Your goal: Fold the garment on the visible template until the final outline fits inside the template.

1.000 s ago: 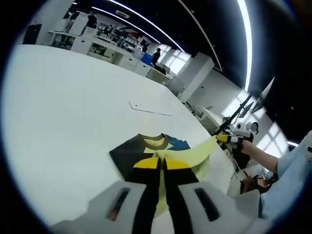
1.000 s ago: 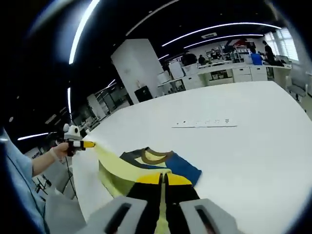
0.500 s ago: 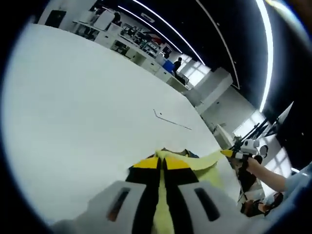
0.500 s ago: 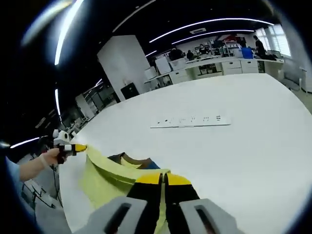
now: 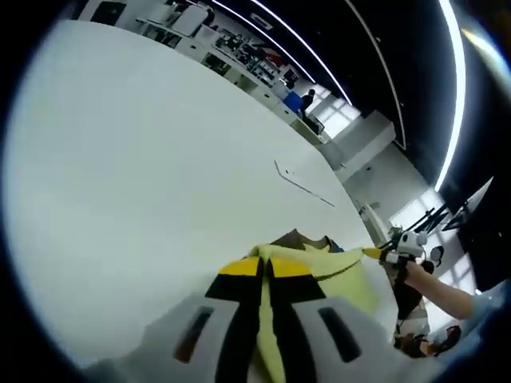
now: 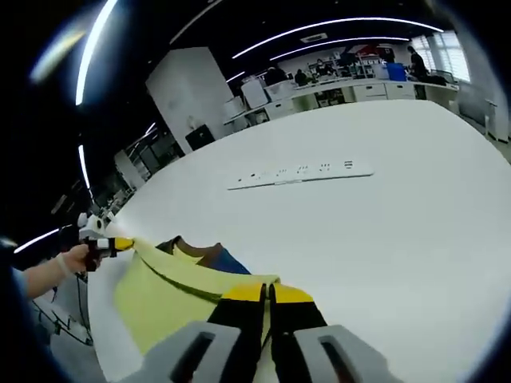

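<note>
Garment [image 5: 335,275] farther over, both grippers clamped.

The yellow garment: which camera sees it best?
The right gripper view: the yellow garment spreads wide there, stretched between both grippers, its brown collar showing. The left gripper view shows less of it, a bunched part past the jaws.

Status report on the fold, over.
Both tools shut on the garment, yellow side up, stretched between left tool and right tool. Template strip lies apart on the table. Nothing in the way.
</note>
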Action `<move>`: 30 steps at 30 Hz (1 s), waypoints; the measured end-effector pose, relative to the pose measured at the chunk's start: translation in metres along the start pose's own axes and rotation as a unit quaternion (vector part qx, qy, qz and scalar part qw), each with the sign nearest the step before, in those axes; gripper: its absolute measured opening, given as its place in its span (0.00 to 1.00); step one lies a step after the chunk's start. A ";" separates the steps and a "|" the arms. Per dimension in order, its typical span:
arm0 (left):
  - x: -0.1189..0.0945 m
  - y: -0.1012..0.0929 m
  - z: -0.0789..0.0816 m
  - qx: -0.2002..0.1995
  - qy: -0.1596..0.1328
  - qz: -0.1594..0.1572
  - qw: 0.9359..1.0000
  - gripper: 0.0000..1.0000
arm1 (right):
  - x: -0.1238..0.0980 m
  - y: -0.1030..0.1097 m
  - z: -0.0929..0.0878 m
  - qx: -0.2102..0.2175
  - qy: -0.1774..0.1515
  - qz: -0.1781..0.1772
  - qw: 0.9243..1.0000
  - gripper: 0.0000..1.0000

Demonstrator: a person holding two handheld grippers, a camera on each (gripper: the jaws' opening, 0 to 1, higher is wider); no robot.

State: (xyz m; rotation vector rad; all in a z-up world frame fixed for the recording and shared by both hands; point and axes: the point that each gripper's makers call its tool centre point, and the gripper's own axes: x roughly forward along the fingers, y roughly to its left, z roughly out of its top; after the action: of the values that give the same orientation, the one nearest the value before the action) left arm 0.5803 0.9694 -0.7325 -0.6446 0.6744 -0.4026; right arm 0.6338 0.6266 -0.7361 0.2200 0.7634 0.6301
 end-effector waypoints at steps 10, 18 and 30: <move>0.000 0.001 -0.006 0.013 0.019 -0.013 1.000 0.00 | -0.003 0.005 -0.006 0.006 0.002 0.017 1.000 0.00; 0.001 -0.002 -0.018 0.052 0.041 -0.022 0.998 0.24 | -0.008 0.026 -0.016 -0.028 0.013 0.052 0.998 0.15; -0.009 -0.018 -0.028 0.190 0.065 -0.055 0.978 0.52 | -0.013 0.061 -0.036 -0.111 0.028 0.111 0.987 0.54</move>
State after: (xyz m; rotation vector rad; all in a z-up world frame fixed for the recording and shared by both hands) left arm 0.5523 0.9490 -0.7336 -0.2942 0.6641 -0.6626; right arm 0.5741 0.6658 -0.7298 0.0832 0.7221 0.9306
